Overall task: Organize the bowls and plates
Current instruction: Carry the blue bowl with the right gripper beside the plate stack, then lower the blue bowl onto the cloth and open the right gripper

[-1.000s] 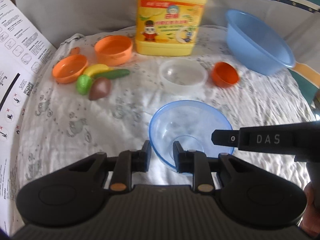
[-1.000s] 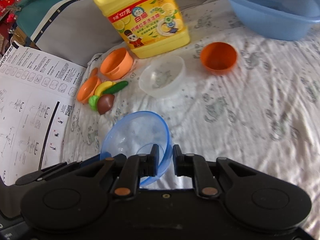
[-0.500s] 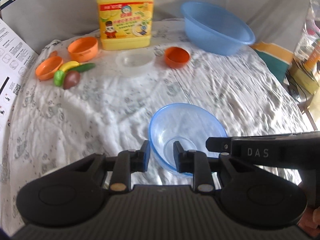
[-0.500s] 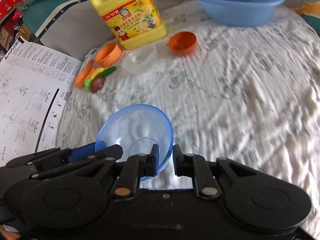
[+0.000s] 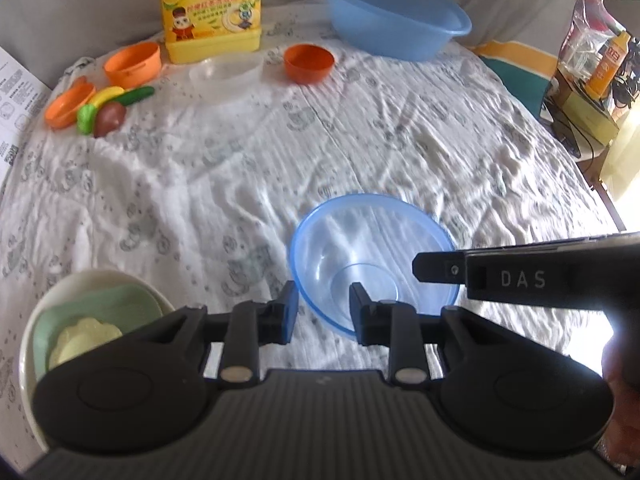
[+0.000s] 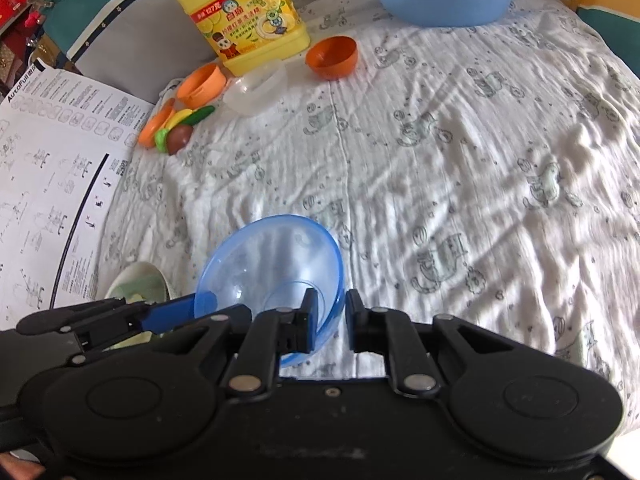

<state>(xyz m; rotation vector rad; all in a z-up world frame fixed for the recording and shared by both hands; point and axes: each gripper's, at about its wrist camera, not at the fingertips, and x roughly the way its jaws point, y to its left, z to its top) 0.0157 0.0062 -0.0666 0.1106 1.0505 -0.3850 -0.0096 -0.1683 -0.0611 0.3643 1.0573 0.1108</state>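
We carry a light, stiff, slippery clear blue bowl by its thin rim, right claw clamped at five o'clock, left claw just loosening at seven o'clock, above the cloth-covered table.

Looks like a home, set up for practice: round table draped in a white printed cloth, yellow dish-soap jug and blue washbasin at the far edge, toy vegetables far left, cluttered shelf at right.
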